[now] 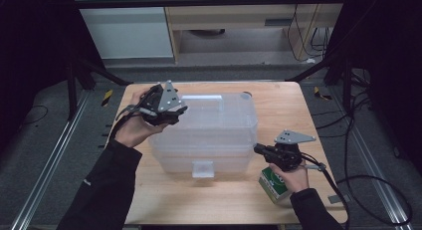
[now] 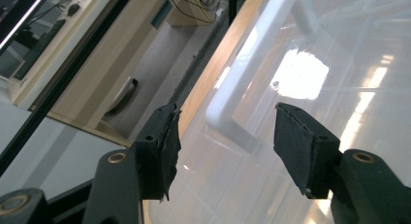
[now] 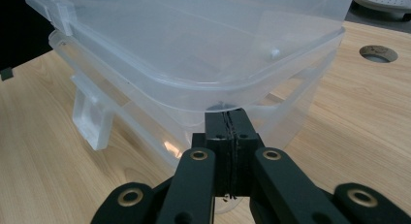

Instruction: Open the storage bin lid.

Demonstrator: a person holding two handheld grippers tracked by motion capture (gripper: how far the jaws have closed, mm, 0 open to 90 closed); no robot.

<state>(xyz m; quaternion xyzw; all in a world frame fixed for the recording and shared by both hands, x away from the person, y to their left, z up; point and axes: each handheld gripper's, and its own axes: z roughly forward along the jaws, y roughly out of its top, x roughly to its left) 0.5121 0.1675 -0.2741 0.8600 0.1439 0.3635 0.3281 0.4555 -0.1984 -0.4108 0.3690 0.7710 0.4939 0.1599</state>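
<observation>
Sitting in the middle of the wooden table [image 1: 293, 105], a clear plastic storage box [image 1: 209, 140] is taking most of our attention. Its lid [image 1: 219, 115] is lying on top, with a white handle [image 1: 201, 97] along the far side and a small clear latch [image 1: 202, 169] hanging at the near side.

We are holding the left gripper [image 1: 175, 112] at the far left corner of the lid, and its jaws are standing wide apart. In the left gripper view the white handle [image 2: 242, 78] is lying between and beyond the two black pads [image 2: 298, 136], and the pads are not touching it.

We are keeping the right gripper [image 1: 259, 149] at the near right corner of the box. Its jaws are pressed fully together, and their tips are meeting the lid's rim [image 3: 228, 95]; whether they are pinching the rim we cannot tell.

Just under our right hand [image 1: 291, 177], a small green and white carton [image 1: 272, 182] is lying on the table near the right edge.
</observation>
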